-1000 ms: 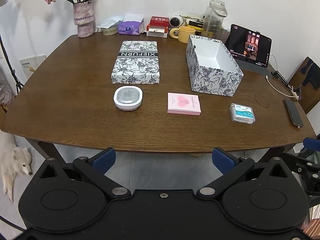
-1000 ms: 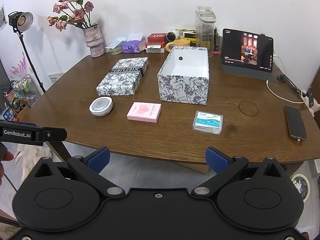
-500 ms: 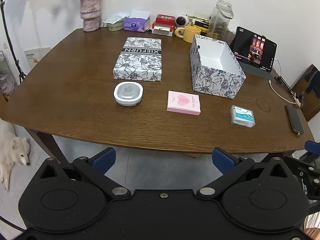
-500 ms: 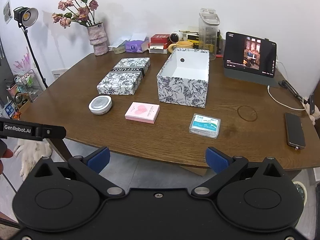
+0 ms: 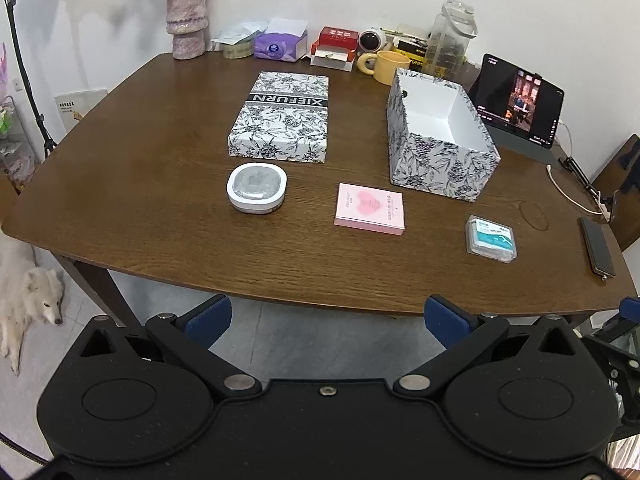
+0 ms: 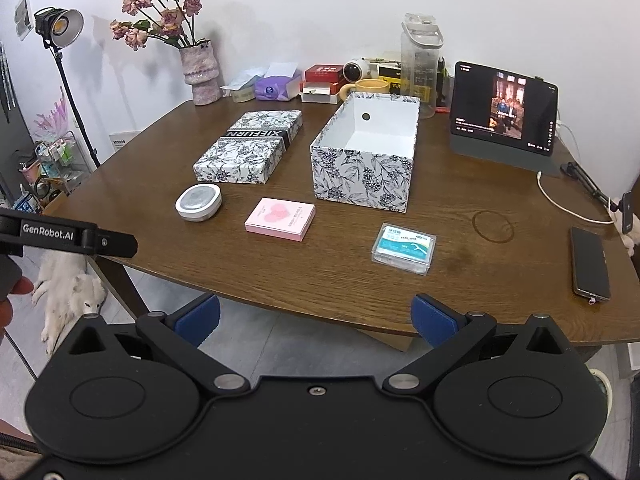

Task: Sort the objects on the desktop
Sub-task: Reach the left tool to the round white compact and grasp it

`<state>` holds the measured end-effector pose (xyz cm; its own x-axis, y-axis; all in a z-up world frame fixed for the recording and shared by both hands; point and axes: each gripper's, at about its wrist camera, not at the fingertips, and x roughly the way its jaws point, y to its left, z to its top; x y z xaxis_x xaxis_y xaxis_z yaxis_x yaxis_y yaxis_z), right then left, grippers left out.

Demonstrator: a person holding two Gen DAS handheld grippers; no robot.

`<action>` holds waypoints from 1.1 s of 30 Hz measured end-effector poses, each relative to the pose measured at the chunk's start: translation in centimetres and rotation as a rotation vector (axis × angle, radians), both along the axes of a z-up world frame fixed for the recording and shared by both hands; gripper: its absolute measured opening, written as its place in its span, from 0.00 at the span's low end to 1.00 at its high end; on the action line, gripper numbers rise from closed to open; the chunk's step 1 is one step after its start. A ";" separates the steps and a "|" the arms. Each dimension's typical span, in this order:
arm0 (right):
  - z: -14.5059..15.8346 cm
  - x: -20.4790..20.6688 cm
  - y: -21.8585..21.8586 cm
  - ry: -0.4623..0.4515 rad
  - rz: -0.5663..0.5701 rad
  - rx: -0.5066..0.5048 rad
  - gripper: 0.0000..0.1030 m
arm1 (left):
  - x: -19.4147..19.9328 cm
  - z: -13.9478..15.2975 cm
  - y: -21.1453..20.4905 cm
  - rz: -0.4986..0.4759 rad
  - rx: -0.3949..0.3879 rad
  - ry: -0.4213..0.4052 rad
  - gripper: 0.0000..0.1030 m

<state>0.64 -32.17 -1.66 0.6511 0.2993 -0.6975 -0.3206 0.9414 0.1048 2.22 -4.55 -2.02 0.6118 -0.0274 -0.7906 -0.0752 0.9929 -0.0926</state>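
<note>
An open floral box (image 5: 440,164) (image 6: 362,176) stands right of centre on the brown table, white and bare inside. Its lid (image 5: 282,116) (image 6: 250,148) lies to the left. Along the front lie a white rounded case (image 5: 257,187) (image 6: 199,202), a flat pink box (image 5: 370,209) (image 6: 280,219) and a clear floss box (image 5: 491,238) (image 6: 404,248). My left gripper (image 5: 326,316) hangs open off the table's front edge, below the pink box. My right gripper (image 6: 316,316) is open too, off the edge near the floss box. Neither holds anything.
A tablet (image 6: 504,110) on a stand, a cable and a phone (image 6: 590,264) occupy the right side. A vase (image 6: 200,76), tissues, a mug (image 5: 386,66) and a jug line the back wall. A white dog (image 5: 28,300) lies on the floor at left.
Both grippers have risen and come slightly nearer the table's front edge, still open. Nothing on the table has moved.
</note>
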 end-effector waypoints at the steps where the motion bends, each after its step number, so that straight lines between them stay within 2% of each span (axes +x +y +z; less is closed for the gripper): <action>1: -0.1 0.2 0.0 0.002 -0.001 0.001 1.00 | 0.4 -0.1 0.1 0.002 0.004 0.005 1.00; 5: -0.4 1.3 -0.3 0.007 -0.006 -0.001 1.00 | 2.5 -0.6 0.1 0.004 0.030 0.028 1.00; 9: -0.7 3.2 -0.4 0.010 -0.018 0.001 1.00 | 5.1 -1.0 0.4 -0.001 0.022 0.052 1.00; 18: -0.9 10.4 -0.4 0.022 -0.035 -0.014 1.00 | 14.0 -3.0 1.3 0.006 0.014 0.130 1.00; 23: -1.1 13.8 -0.3 0.041 -0.034 -0.028 1.00 | 18.9 -4.5 2.7 0.034 0.024 0.190 1.00; 29: -1.7 16.5 -0.1 0.079 -0.035 -0.032 1.00 | 23.6 -6.7 5.2 0.071 -0.016 0.286 1.00; 33: -2.1 17.7 0.3 0.095 -0.031 -0.037 1.00 | 26.1 -8.7 6.3 0.080 0.025 0.360 1.00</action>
